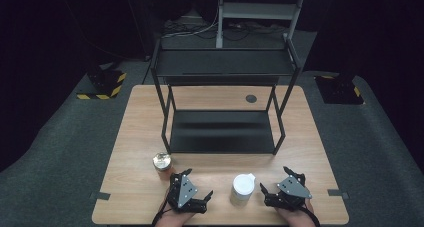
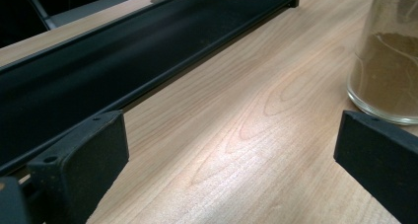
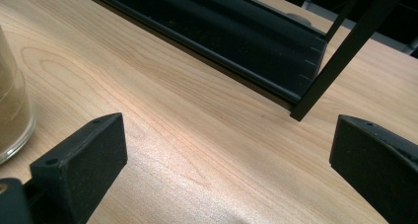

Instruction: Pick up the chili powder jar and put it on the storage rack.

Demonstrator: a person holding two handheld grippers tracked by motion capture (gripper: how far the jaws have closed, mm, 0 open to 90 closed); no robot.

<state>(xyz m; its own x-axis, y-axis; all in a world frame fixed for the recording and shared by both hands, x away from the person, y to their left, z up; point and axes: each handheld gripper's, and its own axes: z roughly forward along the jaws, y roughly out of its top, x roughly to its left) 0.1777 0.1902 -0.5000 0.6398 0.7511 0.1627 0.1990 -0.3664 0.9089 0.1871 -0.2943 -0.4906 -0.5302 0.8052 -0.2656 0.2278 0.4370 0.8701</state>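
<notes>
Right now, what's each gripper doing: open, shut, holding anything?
Left gripper: open, holding nothing, bare table between its jaws.
Right gripper: open, holding nothing.

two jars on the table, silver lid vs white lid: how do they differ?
Lid: the left jar has a shiny silver top; the right jar has a white one. Place: the left jar stands nearer the black rack, just ahead of the left tool; the right jar stands between the left tool and the right tool. Fill: the left jar's is darker brown, the right jar's paler. Both stand upright, ungripped.
</notes>
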